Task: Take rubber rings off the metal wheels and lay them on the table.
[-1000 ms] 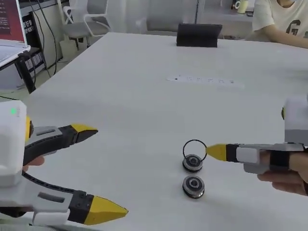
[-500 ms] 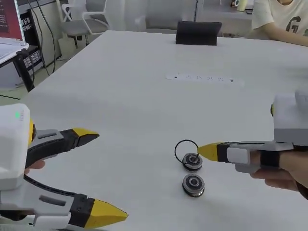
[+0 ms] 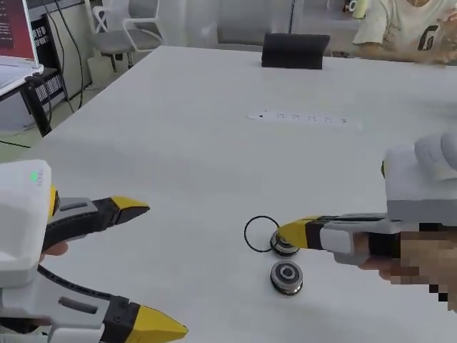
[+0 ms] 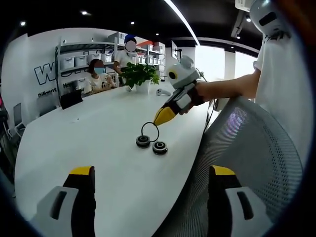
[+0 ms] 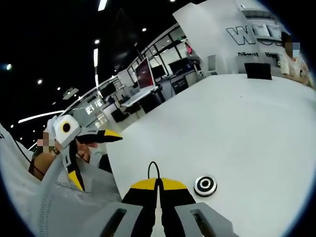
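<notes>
Two small metal wheels stand on the white table [image 3: 178,143], the nearer wheel [image 3: 287,276] in full sight and the farther wheel [image 3: 285,247] partly behind a yellow jaw tip. My right gripper [image 3: 280,233] comes in from the right, shut on a thin black rubber ring [image 3: 245,233]. The ring hangs just left of the farther wheel. In the right gripper view the ring [image 5: 153,163] pokes up between the closed jaws, with one wheel [image 5: 205,185] beside them. My left gripper [image 3: 164,269] is open and empty at the lower left, well away from the wheels.
A white power strip [image 3: 300,118] lies mid-table and a black stand [image 3: 294,51] sits at the far edge. A person [image 3: 407,28] sits at the far right corner. Chairs and a desk stand off the table's left side.
My right gripper has moved left with the ring in its jaws. The ring has gone from above the farther wheel to its left side. The left gripper has barely moved.
</notes>
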{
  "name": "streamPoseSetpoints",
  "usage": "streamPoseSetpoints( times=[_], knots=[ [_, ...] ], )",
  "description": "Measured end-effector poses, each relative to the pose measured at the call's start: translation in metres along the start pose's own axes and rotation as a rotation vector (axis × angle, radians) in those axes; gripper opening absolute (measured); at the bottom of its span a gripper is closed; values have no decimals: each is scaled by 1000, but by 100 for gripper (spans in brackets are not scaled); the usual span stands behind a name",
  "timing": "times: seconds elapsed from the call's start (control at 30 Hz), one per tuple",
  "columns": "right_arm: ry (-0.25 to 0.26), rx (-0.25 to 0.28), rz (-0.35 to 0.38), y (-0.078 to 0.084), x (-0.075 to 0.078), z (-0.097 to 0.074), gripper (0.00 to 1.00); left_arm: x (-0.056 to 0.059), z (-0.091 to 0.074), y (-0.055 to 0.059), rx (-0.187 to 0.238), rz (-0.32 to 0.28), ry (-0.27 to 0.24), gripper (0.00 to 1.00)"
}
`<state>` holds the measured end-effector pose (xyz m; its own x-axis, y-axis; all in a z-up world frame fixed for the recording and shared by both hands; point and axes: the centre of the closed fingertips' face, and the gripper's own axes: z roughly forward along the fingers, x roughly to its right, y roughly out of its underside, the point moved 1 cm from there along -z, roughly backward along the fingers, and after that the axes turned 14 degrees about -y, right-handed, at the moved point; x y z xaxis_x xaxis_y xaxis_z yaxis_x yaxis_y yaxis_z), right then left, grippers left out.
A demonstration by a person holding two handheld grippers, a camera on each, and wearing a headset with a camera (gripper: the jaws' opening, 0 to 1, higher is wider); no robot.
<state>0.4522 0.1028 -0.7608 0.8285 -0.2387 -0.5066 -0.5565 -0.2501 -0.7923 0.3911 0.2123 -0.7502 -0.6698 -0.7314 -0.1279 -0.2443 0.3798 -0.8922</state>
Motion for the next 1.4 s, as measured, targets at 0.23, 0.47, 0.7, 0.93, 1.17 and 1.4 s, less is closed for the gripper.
streamPoseSetpoints(
  times=[0.23,0.47,0.7,0.93,1.17,1.4],
  knots=[
    [-26,-43,-17,8,-7,14,0,1,0,3,-17,14,5,94],
    [-42,-76,-42,14,-10,24,0,2,0,4,-21,16,8,94],
    [-37,-112,-54,25,-7,33,0,2,1,5,-26,15,11,94],
    [-27,-175,-37,45,-2,44,0,2,2,5,-28,13,8,93],
    [0,-217,-56,58,4,49,0,0,2,4,-24,5,1,93],
    [34,-239,-61,64,13,48,0,0,1,4,-21,4,3,93]
  ],
)
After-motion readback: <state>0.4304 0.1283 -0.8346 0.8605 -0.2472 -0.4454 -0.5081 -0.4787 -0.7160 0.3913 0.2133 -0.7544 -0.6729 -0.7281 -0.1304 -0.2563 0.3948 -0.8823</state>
